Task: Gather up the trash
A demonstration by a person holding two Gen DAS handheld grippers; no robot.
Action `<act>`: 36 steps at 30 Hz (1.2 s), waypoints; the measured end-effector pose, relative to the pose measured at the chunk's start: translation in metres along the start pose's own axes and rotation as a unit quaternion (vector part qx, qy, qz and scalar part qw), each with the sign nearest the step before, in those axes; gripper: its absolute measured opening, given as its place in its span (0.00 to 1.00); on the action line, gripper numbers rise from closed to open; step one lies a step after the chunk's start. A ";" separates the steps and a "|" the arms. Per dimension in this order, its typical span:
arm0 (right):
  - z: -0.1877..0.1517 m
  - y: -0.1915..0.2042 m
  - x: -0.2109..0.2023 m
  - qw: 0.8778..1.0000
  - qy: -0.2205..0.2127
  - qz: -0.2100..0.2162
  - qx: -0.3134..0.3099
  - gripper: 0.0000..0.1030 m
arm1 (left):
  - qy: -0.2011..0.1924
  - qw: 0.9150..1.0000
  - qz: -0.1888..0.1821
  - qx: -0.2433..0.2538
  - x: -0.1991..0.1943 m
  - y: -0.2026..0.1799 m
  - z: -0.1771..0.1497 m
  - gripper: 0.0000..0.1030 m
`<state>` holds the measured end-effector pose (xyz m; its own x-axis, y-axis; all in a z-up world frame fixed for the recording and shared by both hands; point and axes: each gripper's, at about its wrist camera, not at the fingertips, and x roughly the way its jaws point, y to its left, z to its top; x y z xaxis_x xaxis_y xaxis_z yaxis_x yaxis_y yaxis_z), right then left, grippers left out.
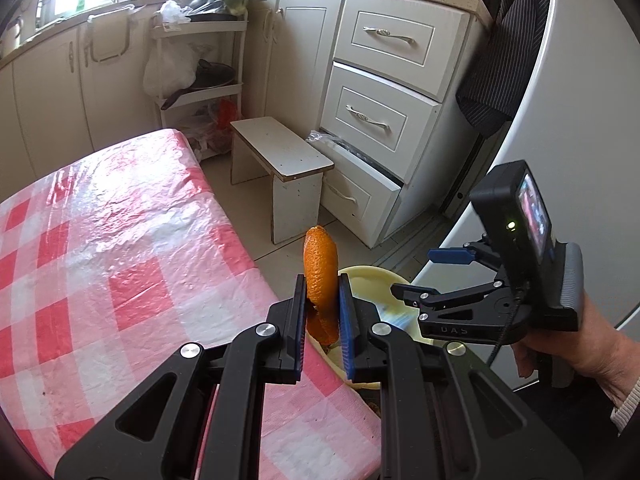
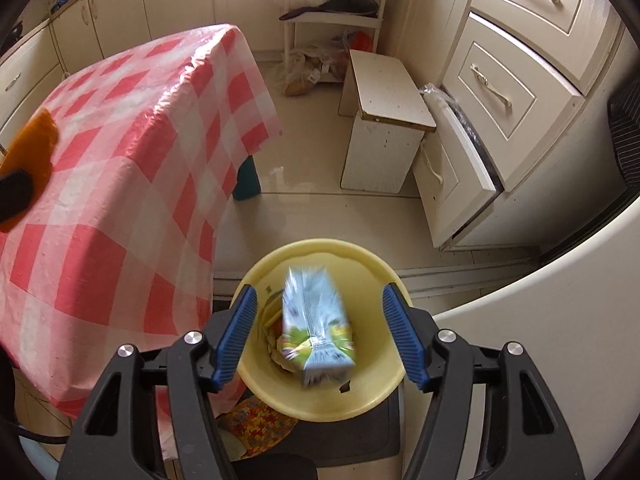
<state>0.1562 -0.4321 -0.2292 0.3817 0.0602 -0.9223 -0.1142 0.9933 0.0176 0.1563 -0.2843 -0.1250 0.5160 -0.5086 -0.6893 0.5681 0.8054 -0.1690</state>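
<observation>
Right, the left gripper (image 1: 322, 300) was pinched tight on a curl of orange peel (image 1: 320, 276), blue pads pressing it from both sides, the peel sticking up above the fingertips. It hung just off the edge of the table (image 1: 120, 240) with its pink-and-white checked cloth, above the near rim of the yellow bucket (image 2: 360, 396) on the floor. Over on the other side, the right gripper (image 2: 320, 332) stood spread wide, pads well apart and touching nothing. Between them, in the right wrist view, a light-blue carton (image 2: 316, 332) appeared blurred inside the bucket's mouth, tilted, with some scraps under it. The person's hand (image 1: 580, 356) gripped the right tool's handle. Behind stood a small white stool (image 1: 280, 160) and a drawer unit (image 1: 380, 120), its bottom drawer ajar.
</observation>
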 end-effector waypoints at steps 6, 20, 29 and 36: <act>0.000 0.007 -0.006 1.000 -0.010 -0.009 -0.025 0.62 | 0.008 1.000 -0.005 0.003 0.012 -0.008 -0.001 0.14; -0.015 0.004 -0.029 0.995 -0.007 -0.068 -0.068 0.69 | 0.045 0.998 -0.032 0.008 0.057 -0.042 0.014 0.14; -0.016 -0.002 -0.033 0.995 -0.011 -0.077 -0.064 0.71 | 0.070 0.997 -0.039 0.009 0.086 -0.066 0.020 0.37; -0.017 -0.004 -0.035 0.995 -0.017 -0.082 -0.062 0.75 | 0.053 0.998 -0.022 0.001 0.075 -0.064 0.014 0.61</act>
<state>0.1276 -0.4396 -0.2031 0.4347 -0.0959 -0.8955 -0.1593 0.9704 -0.1813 0.1673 -0.3786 -0.1562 0.4194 -0.5080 -0.7524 0.5898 0.7825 -0.1995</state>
